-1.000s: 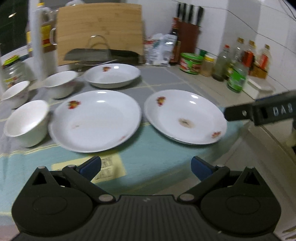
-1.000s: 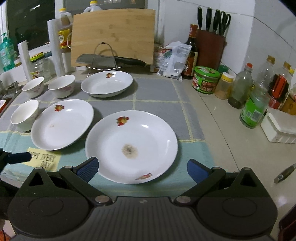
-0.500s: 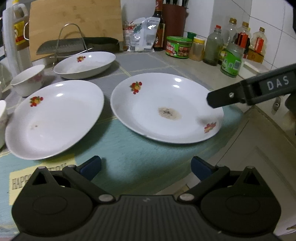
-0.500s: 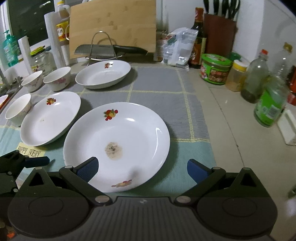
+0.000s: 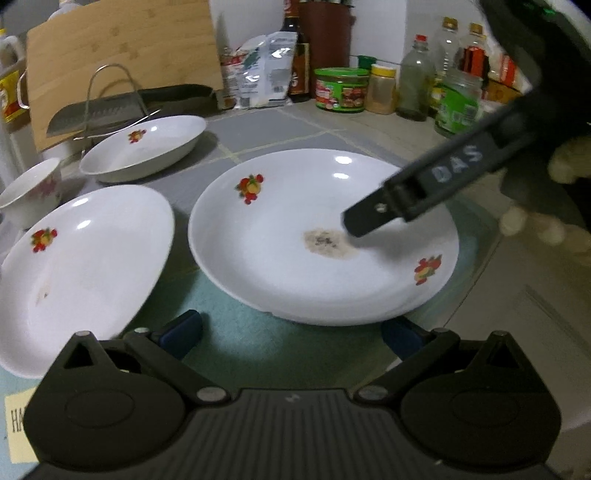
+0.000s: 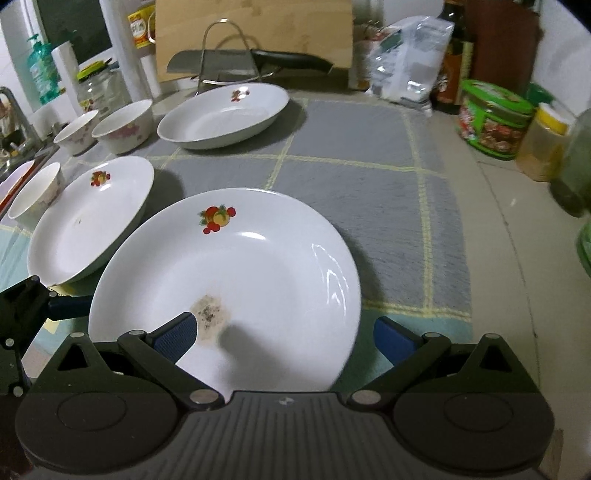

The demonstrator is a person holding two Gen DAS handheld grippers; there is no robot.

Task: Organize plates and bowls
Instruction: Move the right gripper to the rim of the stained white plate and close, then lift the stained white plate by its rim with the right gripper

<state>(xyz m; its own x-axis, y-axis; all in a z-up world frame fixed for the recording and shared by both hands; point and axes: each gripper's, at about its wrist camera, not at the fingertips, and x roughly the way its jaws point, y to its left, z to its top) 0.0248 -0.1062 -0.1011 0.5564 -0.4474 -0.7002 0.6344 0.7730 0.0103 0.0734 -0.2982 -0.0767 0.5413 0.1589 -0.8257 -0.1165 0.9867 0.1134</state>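
Observation:
A white plate with a brown stain (image 5: 321, 236) lies on the mat, nearest me. My left gripper (image 5: 291, 332) is open just short of its near rim. My right gripper (image 6: 284, 334) is open and low over the same plate (image 6: 258, 266): one finger hangs above the plate's inside, the other is outside its right rim. That gripper's finger (image 5: 406, 199) reaches in from the right in the left wrist view. A second plate (image 6: 88, 221) sits to the left and a third (image 6: 225, 114) further back. Three bowls (image 6: 125, 125) (image 6: 75, 131) (image 6: 35, 192) stand at the far left.
A cleaver (image 6: 221, 64) rests on a wire rack in front of a wooden cutting board (image 6: 255, 33). Jars and bottles (image 6: 495, 118) line the right side of the counter. A sink edge (image 6: 14, 147) is at the far left. The counter's front edge (image 5: 517, 280) runs beside the stained plate.
Both grippers have closed in on the stained plate. The right gripper has come down over it, with the plate's right rim now between its open fingers.

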